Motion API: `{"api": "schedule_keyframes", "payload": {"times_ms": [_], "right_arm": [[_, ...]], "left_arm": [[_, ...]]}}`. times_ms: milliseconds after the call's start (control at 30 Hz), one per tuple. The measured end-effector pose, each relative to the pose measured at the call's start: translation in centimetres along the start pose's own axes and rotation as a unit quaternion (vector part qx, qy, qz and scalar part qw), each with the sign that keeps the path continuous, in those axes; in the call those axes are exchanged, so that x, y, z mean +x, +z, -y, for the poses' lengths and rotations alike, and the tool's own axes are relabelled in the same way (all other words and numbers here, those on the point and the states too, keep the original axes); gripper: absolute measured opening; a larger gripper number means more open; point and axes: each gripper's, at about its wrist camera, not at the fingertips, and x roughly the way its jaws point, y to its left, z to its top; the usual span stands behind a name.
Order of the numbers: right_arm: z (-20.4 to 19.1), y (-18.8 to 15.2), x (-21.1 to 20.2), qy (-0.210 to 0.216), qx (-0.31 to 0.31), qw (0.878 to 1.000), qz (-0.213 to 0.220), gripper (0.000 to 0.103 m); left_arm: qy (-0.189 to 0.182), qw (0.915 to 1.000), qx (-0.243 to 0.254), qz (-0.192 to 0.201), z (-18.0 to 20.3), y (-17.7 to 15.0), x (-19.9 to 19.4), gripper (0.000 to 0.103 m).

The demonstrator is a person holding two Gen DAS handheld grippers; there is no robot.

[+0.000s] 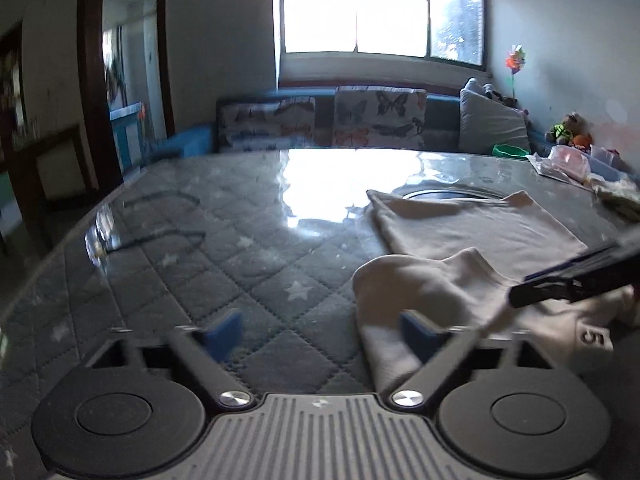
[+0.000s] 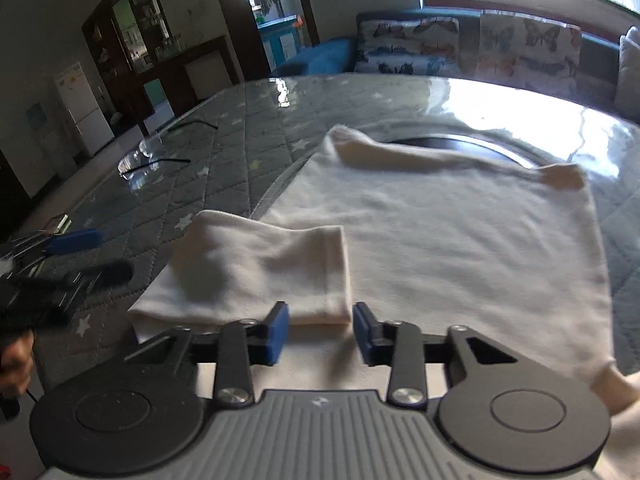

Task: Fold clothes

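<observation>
A white T-shirt (image 2: pixel 440 232) lies flat on the table's quilted grey cover (image 2: pixel 248 148), one sleeve (image 2: pixel 256 268) folded inward on its left side. In the left wrist view the shirt (image 1: pixel 480 232) is at the right, its near part bunched, with a neck label (image 1: pixel 596 338) showing. My left gripper (image 1: pixel 320 332) is wide open above the cover, holding nothing; its right pad hovers at the cloth's edge. My right gripper (image 2: pixel 320 334) hovers low over the shirt's near part, just behind the folded sleeve. A narrow gap separates its blue pads, and no cloth is pinched between them.
A pair of glasses (image 2: pixel 140 160) lies on the cover at the left. A dark round plate (image 2: pixel 460 146) sits beyond the shirt. Plastic bags and boxes (image 1: pixel 572 160) crowd the far right corner. A sofa with butterfly cushions (image 1: pixel 380 120) runs behind the table. A hand (image 2: pixel 16 356) holds the left gripper.
</observation>
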Motion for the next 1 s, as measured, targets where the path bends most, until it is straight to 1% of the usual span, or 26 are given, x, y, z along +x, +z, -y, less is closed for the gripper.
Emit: {"api": "schedule_keyframes", "payload": {"times_ms": [67,100,133,200,233,267,333,400,433,500,533,567,667,767,867,1000], "right_arm": [[-0.3,0.3,0.5,-0.009,-0.001,1.000,-0.005,0.021],[-0.3,0.4,0.6,-0.012,-0.002,1.000,-0.007,0.017],[-0.4,0.6,0.6,-0.015,-0.002,1.000,-0.008,0.011],[-0.6,0.9,0.7,-0.024,-0.004,1.000,-0.013,0.011],[-0.6,1.0,0.7,-0.029,-0.009,0.999,-0.017,0.012],[-0.6,1.1,0.8,-0.031,-0.007,0.999,-0.021,0.017],[-0.4,1.1,1.0,-0.027,0.007,0.999,-0.026,0.019],[-0.5,1.1,1.1,-0.033,0.009,0.999,-0.025,0.019],[-0.6,1.2,1.2,-0.034,0.009,0.999,-0.026,0.019],[-0.9,1.5,1.2,-0.032,0.008,0.999,-0.027,0.012],[-1.2,1.8,1.0,-0.027,0.004,0.999,-0.027,0.008],[-1.5,2.1,0.8,-0.019,0.004,0.999,-0.027,0.007],[-2.3,3.4,0.2,0.013,0.014,0.999,-0.026,0.006],[-3.7,5.0,-0.2,0.050,0.019,0.998,-0.023,0.006],[-6.0,6.9,-0.2,0.085,0.011,0.996,-0.019,0.006],[-9.9,9.4,0.1,0.140,-0.008,0.990,-0.015,0.006]], "left_arm": [[-0.001,0.9998,0.012,0.014,0.6,-0.3,-0.5,0.102],[-0.008,0.9998,0.011,0.014,0.7,-0.4,-0.6,0.103],[-0.015,0.9998,0.010,0.011,0.8,-0.6,-0.6,0.103],[-0.026,0.9996,0.007,0.007,0.9,-0.8,-0.6,0.103],[-0.026,0.9996,0.005,0.007,0.9,-1.0,-0.6,0.103],[-0.027,0.9996,0.000,0.005,0.8,-1.2,-0.6,0.103],[-0.034,0.9994,-0.009,-0.001,0.7,-1.5,-0.5,0.103],[-0.038,0.9992,-0.013,-0.005,0.6,-1.7,-0.5,0.103],[-0.039,0.9991,-0.013,-0.008,0.7,-1.8,-0.5,0.103],[-0.039,0.9991,-0.007,-0.015,0.8,-2.0,-0.4,0.103],[-0.038,0.9991,-0.005,-0.017,0.9,-2.1,-0.3,0.103],[-0.039,0.9990,-0.004,-0.021,1.0,-2.2,-0.2,0.103],[-0.034,0.9989,-0.006,-0.030,1.0,-2.6,0.0,0.103],[-0.032,0.9986,-0.019,-0.037,0.5,-3.1,-0.1,0.103],[-0.026,0.9987,-0.026,-0.036,0.0,-3.6,-0.6,0.103],[-0.014,0.9984,-0.043,-0.033,-0.7,-4.0,-1.4,0.103]]}}
